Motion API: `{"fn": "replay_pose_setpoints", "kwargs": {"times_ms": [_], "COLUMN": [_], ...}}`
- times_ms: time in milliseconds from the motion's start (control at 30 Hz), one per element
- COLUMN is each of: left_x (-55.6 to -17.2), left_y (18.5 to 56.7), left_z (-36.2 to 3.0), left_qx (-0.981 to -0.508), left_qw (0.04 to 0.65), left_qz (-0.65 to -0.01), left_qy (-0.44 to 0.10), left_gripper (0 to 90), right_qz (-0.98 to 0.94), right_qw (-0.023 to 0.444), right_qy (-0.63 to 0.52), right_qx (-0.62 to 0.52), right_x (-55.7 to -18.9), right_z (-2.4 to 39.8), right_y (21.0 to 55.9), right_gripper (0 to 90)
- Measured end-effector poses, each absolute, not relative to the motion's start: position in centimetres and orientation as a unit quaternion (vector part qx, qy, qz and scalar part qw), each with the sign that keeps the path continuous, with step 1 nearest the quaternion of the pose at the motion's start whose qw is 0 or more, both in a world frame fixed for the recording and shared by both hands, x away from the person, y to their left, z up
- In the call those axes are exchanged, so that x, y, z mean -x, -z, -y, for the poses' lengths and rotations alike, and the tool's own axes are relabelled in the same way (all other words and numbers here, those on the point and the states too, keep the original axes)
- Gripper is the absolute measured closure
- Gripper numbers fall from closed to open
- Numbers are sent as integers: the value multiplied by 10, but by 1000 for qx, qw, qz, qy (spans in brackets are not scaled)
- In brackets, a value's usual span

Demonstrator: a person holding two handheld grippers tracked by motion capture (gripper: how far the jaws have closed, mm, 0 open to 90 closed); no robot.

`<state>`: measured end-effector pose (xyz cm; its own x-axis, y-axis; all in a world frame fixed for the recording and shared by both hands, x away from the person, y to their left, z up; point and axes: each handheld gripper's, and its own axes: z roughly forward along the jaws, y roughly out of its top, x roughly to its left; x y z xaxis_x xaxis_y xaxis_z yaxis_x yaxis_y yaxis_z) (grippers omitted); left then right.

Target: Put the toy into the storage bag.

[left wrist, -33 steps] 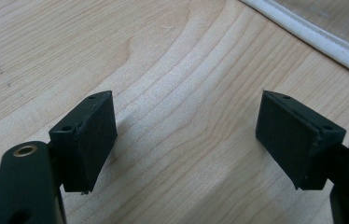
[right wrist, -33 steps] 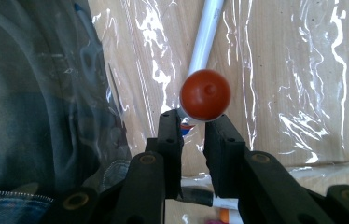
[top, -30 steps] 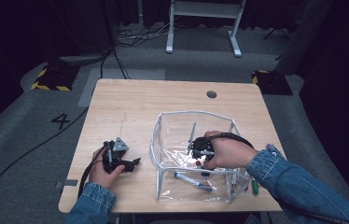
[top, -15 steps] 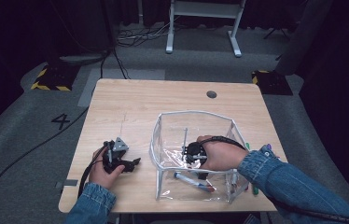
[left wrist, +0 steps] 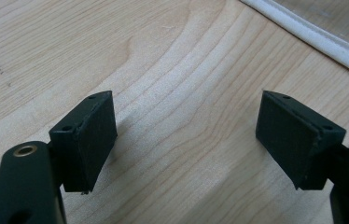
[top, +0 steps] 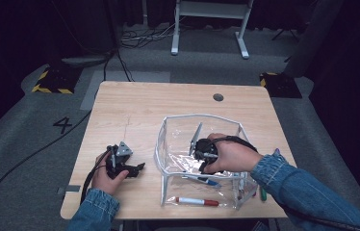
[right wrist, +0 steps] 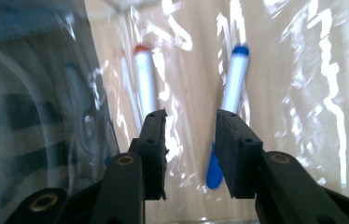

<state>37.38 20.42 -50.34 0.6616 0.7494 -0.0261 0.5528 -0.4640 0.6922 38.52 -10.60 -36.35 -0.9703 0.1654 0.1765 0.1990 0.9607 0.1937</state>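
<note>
Dark flooring surrounds the wooden table (top: 135, 110) I work at. My right gripper (right wrist: 190, 154) sits inside the clear pouch (top: 178, 144), its jaws just opening, nothing pinched; the blue marker (right wrist: 231, 93) lies below them, released, the red marker (top: 197, 201) nearer me. My left gripper (top: 137, 168) rests idle, jaws wide apart. Markers judged light, rigid, smooth: grip mid-barrel. Pouch film is limp and slippery; hold its white rim.
</note>
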Motion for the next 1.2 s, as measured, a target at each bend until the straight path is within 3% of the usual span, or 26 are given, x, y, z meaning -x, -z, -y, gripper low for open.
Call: {"fn": "replay_pose_setpoints", "kwargs": {"times_ms": [567, 900, 1200], "left_x": [-374, -374, -373], "left_y": [503, 503, 503], "left_z": [-204, -204, -207], "left_qx": [-844, -844, -840], "left_qw": [344, 344, 341], "left_qz": [-385, -386, -395], "left_qy": [-143, -143, -149], "left_gripper": [205, 204, 201], "right_qz": [938, 901, 865], "right_qw": [-35, -66, -104], "right_qy": [304, 344, 340], "right_qx": [164, 258, 355], "right_x": [-369, -359, -355], "right_z": [173, 241, 319], "right_y": [287, 273, 287], "right_gripper": [575, 572, 556]}}
